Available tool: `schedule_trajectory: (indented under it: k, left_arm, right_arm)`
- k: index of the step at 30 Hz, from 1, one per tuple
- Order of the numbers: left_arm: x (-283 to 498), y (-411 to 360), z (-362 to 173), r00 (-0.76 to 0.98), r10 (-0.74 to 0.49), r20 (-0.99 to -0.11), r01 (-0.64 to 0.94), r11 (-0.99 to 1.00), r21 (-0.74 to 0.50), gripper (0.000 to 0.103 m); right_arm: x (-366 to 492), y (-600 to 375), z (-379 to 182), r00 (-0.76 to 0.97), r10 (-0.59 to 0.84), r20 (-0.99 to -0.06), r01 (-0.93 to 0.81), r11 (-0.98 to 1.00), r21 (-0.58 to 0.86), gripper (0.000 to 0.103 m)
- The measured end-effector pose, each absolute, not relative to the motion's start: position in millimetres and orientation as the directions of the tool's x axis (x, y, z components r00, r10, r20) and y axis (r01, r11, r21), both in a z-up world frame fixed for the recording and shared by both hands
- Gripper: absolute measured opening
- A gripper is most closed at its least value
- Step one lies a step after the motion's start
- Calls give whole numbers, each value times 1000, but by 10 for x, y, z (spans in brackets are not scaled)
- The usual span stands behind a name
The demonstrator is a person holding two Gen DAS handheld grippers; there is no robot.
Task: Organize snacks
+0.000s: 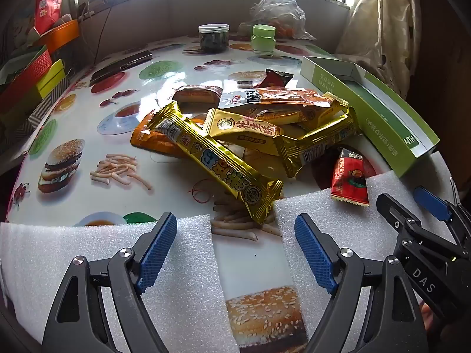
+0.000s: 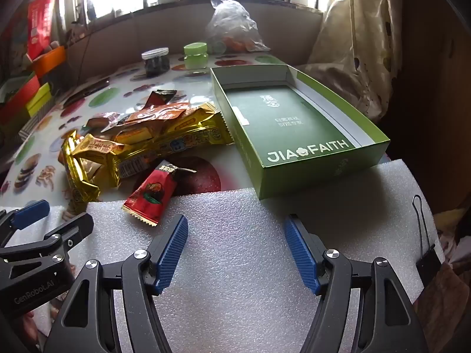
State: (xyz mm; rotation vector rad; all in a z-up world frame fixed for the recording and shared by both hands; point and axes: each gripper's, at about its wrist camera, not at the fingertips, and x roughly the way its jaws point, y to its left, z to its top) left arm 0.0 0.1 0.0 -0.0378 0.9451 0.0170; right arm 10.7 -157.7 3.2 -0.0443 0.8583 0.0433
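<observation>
The green box (image 2: 294,135) serves as the landmark. It lies open and empty on the table (image 1: 73,123), which carries a cloth printed with food pictures.

The snack pile (image 1: 250,129) lies just beside the box, on its window-facing long side as seen from the left wrist. It consists of gold-wrapped bars and orange packets stacked across one another. One long gold bar (image 1: 217,161) leans over the pile toward the near edge. A red packet (image 2: 153,194) lies apart from the pile, near the box's front corner, resting partly on the white foam sheet (image 2: 250,250).

Beyond the box stand a dark jar (image 2: 155,61), a green jar (image 2: 195,56) and a clear plastic bag (image 2: 232,26).

The left gripper (image 1: 235,253) hovers over the foam with its jaws wide and nothing between them. The right gripper (image 2: 235,253) hovers over the foam in front of the box, jaws likewise wide and empty.
</observation>
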Motion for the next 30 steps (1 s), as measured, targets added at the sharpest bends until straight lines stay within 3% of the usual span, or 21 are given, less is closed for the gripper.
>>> schedule_trajectory:
  k: [30]
  left_arm:
    - [-1,4,-2,584,-3,-812,-31,999,-26,83]
  right_arm:
    - [87,-1586,23,653,22,-757,-54,998,-18,68]
